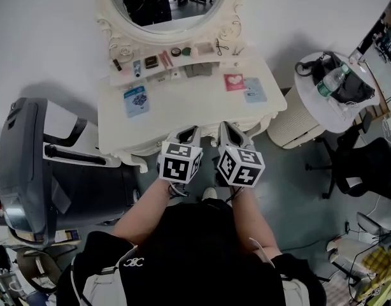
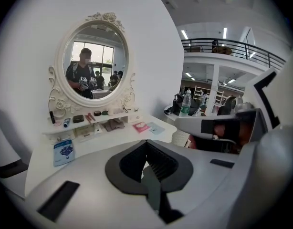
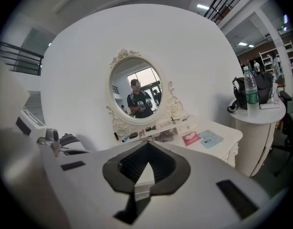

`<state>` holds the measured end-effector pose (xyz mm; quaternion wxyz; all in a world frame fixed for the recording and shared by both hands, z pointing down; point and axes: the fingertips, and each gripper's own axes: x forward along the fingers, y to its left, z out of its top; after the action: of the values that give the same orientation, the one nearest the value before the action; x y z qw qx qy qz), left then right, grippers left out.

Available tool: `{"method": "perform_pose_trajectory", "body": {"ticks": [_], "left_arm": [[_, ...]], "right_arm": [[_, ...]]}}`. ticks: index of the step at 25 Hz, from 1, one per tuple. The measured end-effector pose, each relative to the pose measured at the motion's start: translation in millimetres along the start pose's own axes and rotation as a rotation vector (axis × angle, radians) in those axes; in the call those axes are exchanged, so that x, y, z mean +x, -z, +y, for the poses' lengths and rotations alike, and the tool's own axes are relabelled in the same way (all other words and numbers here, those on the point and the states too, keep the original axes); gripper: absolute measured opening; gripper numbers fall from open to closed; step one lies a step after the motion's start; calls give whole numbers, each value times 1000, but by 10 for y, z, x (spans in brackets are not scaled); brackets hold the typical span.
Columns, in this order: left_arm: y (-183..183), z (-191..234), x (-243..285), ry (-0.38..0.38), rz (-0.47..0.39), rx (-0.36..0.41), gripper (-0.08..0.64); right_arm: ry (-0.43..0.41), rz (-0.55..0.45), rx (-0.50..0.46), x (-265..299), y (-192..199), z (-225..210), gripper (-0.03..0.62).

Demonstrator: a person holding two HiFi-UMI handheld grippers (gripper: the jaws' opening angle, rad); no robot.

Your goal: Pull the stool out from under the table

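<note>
No stool shows in any view; the space under the white dressing table point(image 1: 183, 110) is hidden by the tabletop and by my arms. My left gripper point(image 1: 188, 133) and right gripper point(image 1: 228, 128) hang side by side just in front of the table's front edge, both pointing at it. In the left gripper view the left gripper point(image 2: 147, 141) has its jaws meeting at the tip, with nothing between them. The right gripper point(image 3: 147, 144) looks the same in its own view, shut and empty. Neither touches the table.
An oval mirror point(image 1: 170, 5) stands behind a shelf of small cosmetics; a blue packet point(image 1: 136, 99) and cards lie on the tabletop. A round white side table point(image 1: 348, 116) with a bag and bottle stands to the right, beside a black office chair point(image 1: 367, 164). A bulky grey chair point(image 1: 30, 164) is at the left.
</note>
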<state>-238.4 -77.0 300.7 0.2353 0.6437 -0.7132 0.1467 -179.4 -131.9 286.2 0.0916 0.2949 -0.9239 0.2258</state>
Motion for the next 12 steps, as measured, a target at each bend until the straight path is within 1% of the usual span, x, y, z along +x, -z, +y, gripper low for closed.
{"method": "perform_pose_trajectory", "body": {"ticks": [3,7,9,12], "left_arm": [[51,-126,180,0,46,34,3],[257,-239,406,-4,126,78,3],[349,-298,510,9,160,93,3],[468,-389,596,48,199,140,3]], "right_arm": [[22,3,0,25,16,-218,8],[42,15,56,22,134,-518,8],[72,24,82,18,223,-691,8],[122,37,148,-19,413,-890,8]]}}
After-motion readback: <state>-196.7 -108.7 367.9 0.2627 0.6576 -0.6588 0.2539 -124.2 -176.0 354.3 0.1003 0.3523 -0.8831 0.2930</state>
